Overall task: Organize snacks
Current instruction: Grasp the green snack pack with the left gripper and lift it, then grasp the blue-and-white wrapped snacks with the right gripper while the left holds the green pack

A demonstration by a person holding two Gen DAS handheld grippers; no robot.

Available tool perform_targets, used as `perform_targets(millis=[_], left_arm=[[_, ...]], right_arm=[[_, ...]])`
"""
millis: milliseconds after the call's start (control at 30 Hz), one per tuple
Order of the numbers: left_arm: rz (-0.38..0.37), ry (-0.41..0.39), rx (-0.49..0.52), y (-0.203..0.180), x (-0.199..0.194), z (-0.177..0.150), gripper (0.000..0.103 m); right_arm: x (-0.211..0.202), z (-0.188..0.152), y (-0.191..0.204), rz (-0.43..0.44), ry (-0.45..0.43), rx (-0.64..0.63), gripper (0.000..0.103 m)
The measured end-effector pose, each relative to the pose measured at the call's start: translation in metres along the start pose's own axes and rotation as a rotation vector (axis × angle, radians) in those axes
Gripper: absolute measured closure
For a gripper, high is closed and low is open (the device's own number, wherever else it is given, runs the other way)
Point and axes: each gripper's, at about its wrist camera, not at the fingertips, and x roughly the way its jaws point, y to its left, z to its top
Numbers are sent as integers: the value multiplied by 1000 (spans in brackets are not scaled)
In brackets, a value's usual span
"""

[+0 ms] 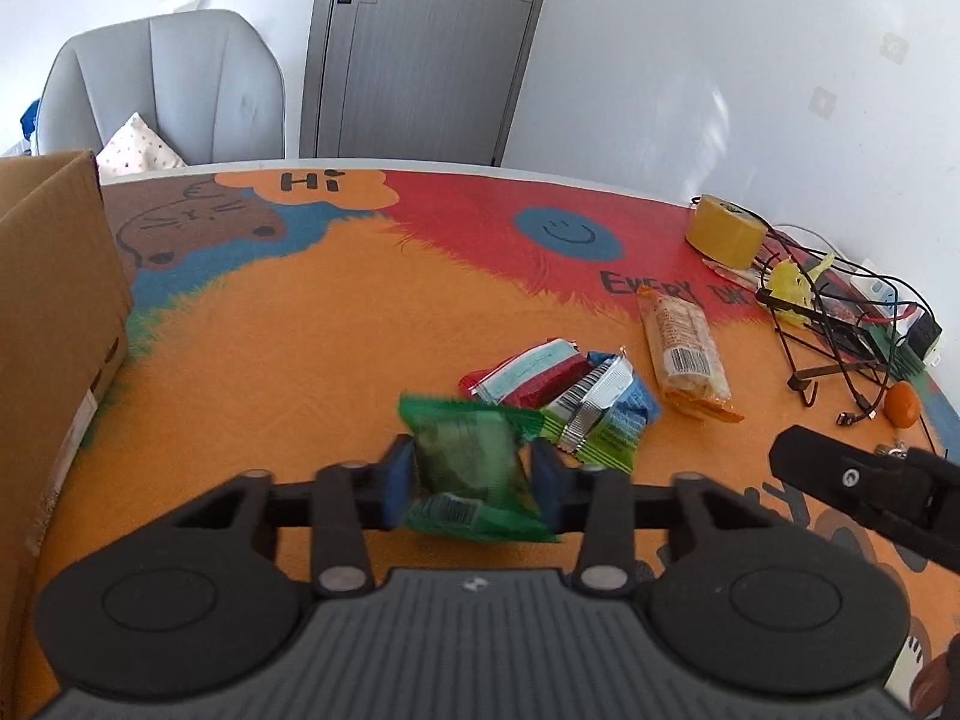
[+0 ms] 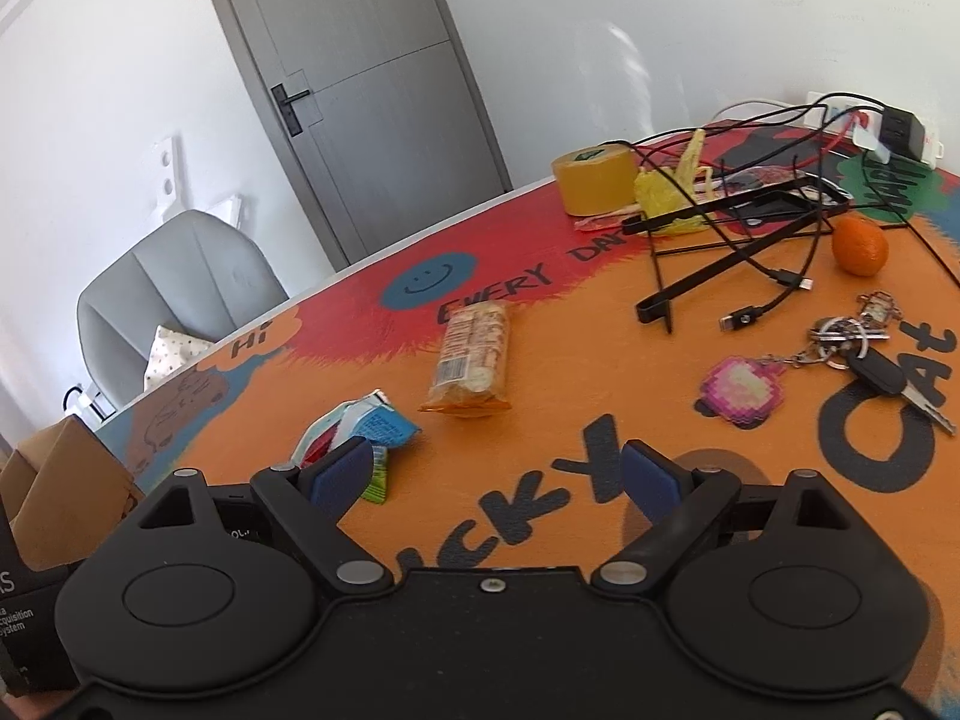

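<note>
Snack packets (image 1: pixel 468 462): five. Tape roll (image 1: pixel 726 228): one. Orange (image 2: pixel 859 245): one. Cardboard box (image 1: pixel 54 330): one. Key bunch (image 2: pixel 864 354): one.

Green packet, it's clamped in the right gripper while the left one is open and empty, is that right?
No, the sides are swapped. The left wrist view shows the green packet pinched in the left gripper; the right wrist view shows the right gripper open and empty over the table.
</note>
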Motion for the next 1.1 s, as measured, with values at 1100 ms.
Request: perform_targets(millis=[1100], left_arm=[[70, -84, -86, 64, -25, 28, 71]], right_arm=[[75, -2, 74, -45, 68, -71, 48]])
